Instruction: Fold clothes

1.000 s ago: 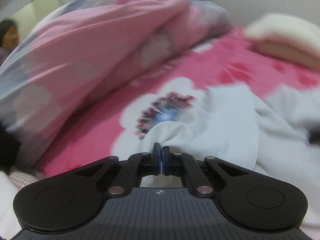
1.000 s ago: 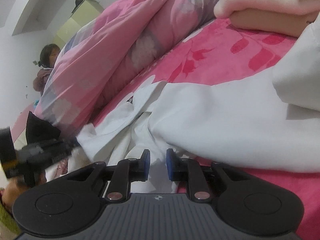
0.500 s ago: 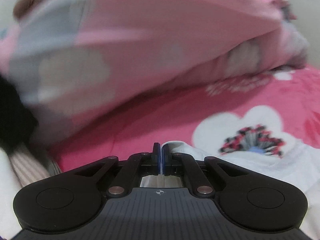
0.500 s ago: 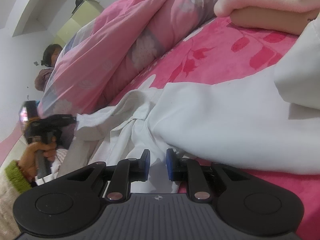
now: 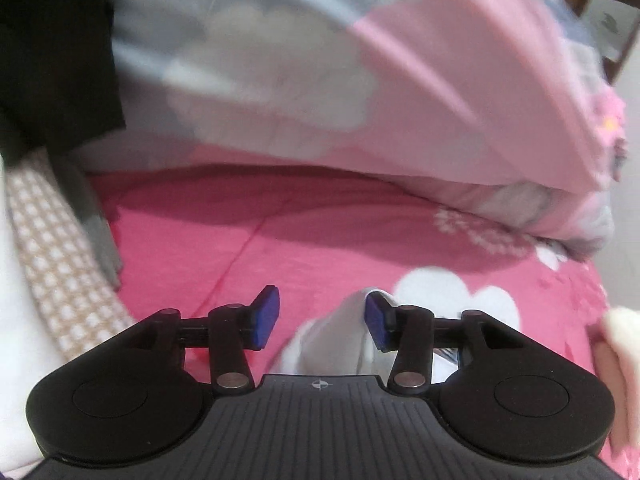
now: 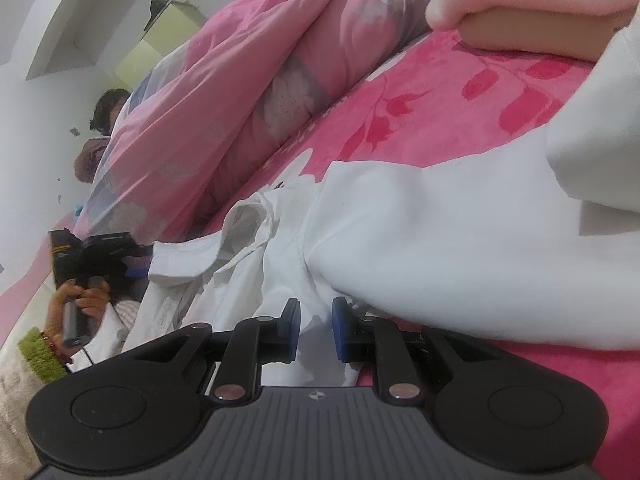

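While the left gripper is gaping beside it, the right gripper, jaws apart, is straddling the limp white cotton shirt; its thin, light cloth is probably best pinched at a hem.

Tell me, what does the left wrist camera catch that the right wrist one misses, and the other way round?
Left only: the open left tool and a checked cloth beside it.
Right only: the open right tool, the spread white garment, a folded cream blanket and a hand.
Both: the pink bedsheet and pink quilt.
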Available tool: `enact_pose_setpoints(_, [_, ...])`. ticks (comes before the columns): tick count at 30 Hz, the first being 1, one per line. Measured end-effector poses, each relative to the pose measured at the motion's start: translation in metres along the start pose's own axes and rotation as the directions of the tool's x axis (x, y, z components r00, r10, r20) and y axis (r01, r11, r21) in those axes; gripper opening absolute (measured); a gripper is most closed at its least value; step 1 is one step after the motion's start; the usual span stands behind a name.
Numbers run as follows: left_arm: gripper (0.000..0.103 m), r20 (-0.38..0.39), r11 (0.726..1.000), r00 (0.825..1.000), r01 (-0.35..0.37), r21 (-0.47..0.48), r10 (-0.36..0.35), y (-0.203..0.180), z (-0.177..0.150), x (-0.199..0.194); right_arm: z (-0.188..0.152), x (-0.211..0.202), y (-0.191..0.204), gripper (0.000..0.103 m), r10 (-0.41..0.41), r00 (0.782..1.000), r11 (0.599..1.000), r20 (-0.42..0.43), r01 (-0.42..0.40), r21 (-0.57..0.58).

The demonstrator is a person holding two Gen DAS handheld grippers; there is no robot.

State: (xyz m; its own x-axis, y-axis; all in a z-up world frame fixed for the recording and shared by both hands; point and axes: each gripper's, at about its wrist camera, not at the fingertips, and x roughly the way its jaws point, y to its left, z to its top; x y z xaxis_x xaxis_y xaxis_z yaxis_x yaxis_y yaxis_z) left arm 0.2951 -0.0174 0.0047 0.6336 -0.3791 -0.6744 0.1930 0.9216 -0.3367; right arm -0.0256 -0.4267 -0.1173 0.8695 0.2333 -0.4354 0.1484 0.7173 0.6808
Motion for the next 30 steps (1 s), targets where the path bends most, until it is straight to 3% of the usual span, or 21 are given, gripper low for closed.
enact_pose_setpoints(6, [0.05,0.068,0.995,0.998,-0.002,0.098,-0.005,-0.017,0.003,-0.088,-0.001,0.0,-0.001,0.018,0.007,1.0,1.0,0.003,-0.007,0.007])
enact_pose_setpoints(12, [0.055,0.082,0.969,0.997,-0.021,0.248,0.001,-0.025,-0.043,-0.144,-0.002,-0.002,-0.002,0.018,0.017,1.0,1.0,0.009,-0.017,0.018])
enact_pose_setpoints(18, [0.061,0.094,0.918,0.996,-0.042,0.394,0.005,-0.033,-0.09,-0.198,-0.002,-0.004,0.007,0.019,-0.012,1.0,1.0,0.003,0.012,-0.024])
enact_pose_setpoints(21, [0.061,0.058,0.888,0.998,-0.042,0.457,0.018,-0.03,-0.133,-0.168,0.002,-0.006,0.024,0.02,-0.046,0.999,0.997,-0.002,0.045,-0.069])
enact_pose_setpoints(24, [0.061,-0.015,0.879,1.0,0.016,0.477,-0.01,-0.029,-0.16,-0.133,0.006,-0.006,0.053,0.02,-0.052,0.999,0.991,-0.017,0.05,-0.126])
enact_pose_setpoints(29, [0.061,0.021,0.804,1.0,0.004,0.594,-0.02,-0.037,-0.185,-0.092,0.026,0.02,0.116,0.02,-0.08,0.994,0.961,-0.076,0.057,-0.269])
enact_pose_setpoints(30, [0.061,0.025,0.803,0.999,0.006,0.596,-0.026,-0.035,-0.186,-0.086,0.029,0.03,0.131,0.02,-0.093,0.992,0.95,-0.086,0.062,-0.306])
